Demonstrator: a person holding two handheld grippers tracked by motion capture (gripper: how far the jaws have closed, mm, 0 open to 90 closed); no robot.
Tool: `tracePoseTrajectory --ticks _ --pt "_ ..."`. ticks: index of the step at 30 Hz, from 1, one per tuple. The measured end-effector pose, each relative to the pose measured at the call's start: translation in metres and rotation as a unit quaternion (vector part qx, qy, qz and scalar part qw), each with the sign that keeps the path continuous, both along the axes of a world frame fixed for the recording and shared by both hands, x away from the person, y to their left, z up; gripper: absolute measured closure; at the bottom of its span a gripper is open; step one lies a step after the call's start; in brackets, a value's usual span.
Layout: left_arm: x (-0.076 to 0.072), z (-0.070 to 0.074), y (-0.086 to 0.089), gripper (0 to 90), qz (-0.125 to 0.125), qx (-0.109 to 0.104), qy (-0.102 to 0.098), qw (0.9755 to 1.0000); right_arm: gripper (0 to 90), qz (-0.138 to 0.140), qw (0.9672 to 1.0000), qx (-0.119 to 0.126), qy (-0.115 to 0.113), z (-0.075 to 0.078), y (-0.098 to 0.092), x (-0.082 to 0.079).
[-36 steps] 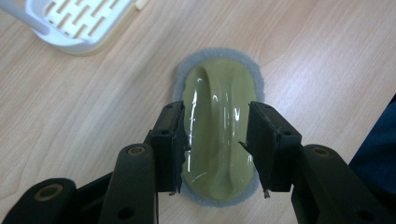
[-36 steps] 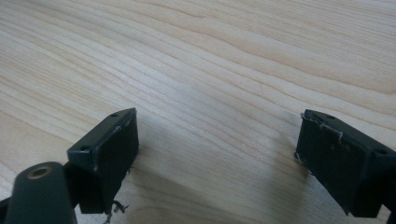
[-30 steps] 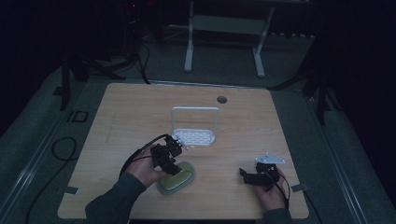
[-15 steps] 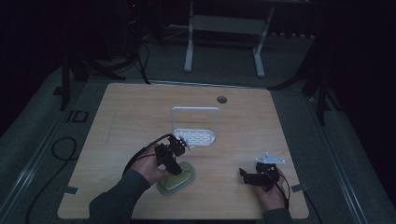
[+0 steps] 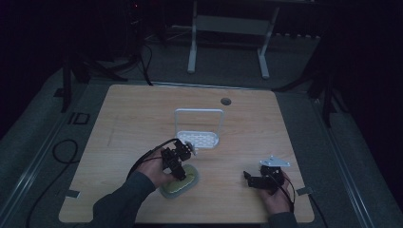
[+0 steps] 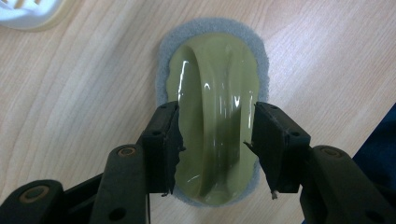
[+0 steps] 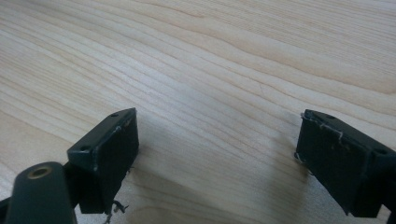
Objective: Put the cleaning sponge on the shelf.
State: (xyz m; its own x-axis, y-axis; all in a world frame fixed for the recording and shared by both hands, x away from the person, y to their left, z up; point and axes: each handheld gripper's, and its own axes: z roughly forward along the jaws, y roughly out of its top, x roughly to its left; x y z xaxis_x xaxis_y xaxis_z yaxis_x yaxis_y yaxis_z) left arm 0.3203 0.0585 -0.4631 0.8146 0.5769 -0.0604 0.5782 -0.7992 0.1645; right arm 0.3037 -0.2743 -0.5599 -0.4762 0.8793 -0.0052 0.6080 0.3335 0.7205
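The left claw (image 6: 215, 140) hangs over a green scrubber (image 6: 212, 116) lying flat on the counter (image 5: 142, 118). Its jaws have just been opening and stand apart on either side of the raised handle, clear of it. The right claw (image 7: 215, 154) rests apart, near the counter's right edge, with nothing between.

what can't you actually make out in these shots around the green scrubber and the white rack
- Scrubber, left gripper view: its near end is cut off behind the left tongs; whether the pads touch the handle ridge is unclear.
- Scrubber, high view: partly hidden by the left hand; dim light.
- White rack, high view: slot pattern too small and dark; in the left gripper view the frame edge crops it to a corner.
- Right tongs, right gripper view: bodies cut off by the bottom edge.
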Motion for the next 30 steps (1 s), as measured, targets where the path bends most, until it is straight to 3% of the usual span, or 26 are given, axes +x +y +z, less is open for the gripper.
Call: tracePoseTrajectory --ticks 10,30 --pt "0.0047 -0.0044 -0.0006 55.1 -0.001 0.012 0.024 0.9996 12.6 0.0 1.0 0.0 0.0 0.0 0.0 0.0" --pt "0.0062 -0.0026 -0.0022 70.4 -0.023 0.022 0.028 0.9991 12.6 0.001 1.0 0.0 0.0 0.0 -0.0001 0.0001"
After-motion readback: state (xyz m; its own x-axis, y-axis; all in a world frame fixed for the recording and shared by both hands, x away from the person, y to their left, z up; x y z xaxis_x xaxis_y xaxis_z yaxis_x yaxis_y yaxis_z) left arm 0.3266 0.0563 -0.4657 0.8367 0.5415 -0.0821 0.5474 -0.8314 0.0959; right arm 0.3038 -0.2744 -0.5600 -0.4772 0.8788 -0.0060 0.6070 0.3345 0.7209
